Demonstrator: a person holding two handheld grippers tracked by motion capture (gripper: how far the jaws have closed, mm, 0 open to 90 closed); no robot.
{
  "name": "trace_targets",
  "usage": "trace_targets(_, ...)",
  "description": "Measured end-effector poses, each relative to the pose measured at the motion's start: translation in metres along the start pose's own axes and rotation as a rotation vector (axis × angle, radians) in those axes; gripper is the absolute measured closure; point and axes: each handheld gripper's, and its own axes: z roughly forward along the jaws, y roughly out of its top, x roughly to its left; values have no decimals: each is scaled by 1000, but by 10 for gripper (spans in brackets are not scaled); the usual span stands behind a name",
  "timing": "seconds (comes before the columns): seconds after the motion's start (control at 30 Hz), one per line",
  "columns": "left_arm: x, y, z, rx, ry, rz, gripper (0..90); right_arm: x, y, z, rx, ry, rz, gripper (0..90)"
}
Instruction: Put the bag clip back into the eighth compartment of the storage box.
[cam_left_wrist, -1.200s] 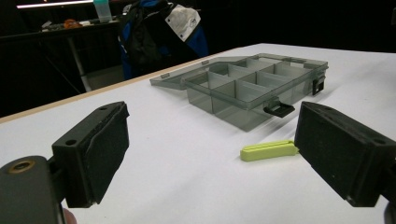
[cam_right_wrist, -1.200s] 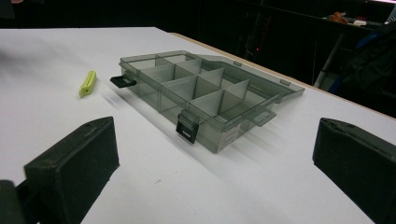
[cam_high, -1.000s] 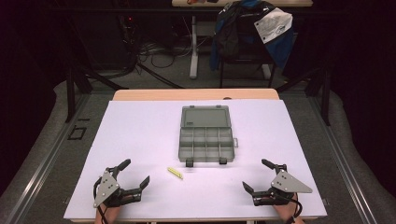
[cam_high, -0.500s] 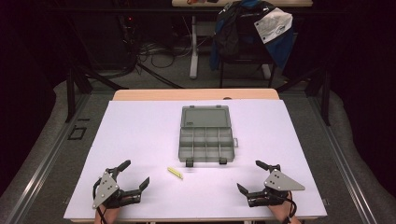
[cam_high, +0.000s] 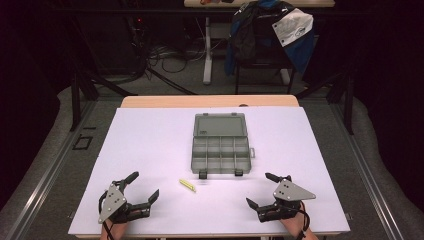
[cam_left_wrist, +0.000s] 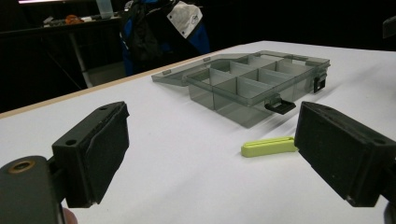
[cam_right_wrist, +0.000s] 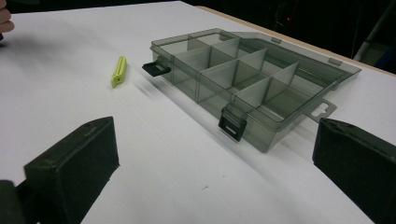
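A white table (cam_high: 150, 150) carries a smoky grey, see-through plastic compartment box (cam_high: 220, 154) near its middle, slightly toward the far edge, with its hinged lid (cam_high: 220, 125) folded flat back toward the far edge. The box's open tray is split by dividers into rows of small compartments, and none of them shows any contents; two black latches (cam_high: 203, 174) hang on its near wall, and a small hanging tab sticks out from its right side. A short yellow-green plastic piece (cam_high: 188, 185) lies flat on the table just in front of the box's near-left corner, apart from it and touching neither gripper. The left gripper (cam_high: 144, 187) rests close to the near edge, toward the near-left corner, its jaws spread wide with nothing between them; in the left gripper view the yellow-green piece (cam_left_wrist: 269, 146) lies ahead beside the right-hand jaw and the box (cam_left_wrist: 254, 84) stands beyond it. The right gripper (cam_high: 261, 190) sits close to the near edge, right of centre, jaws likewise spread wide and holding nothing, with a grey three-cornered plate on top; in the right gripper view the box (cam_right_wrist: 247, 84) lies ahead between the two jaws and the yellow-green piece (cam_right_wrist: 119, 71) lies off to its left. Both grippers are well apart from each other and from the box.
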Motion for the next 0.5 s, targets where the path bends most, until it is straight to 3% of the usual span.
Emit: trace_targets(0.5, 0, 0, -1, 5, -2, 0, 102, 10, 23, 23, 39, 69, -24, 0)
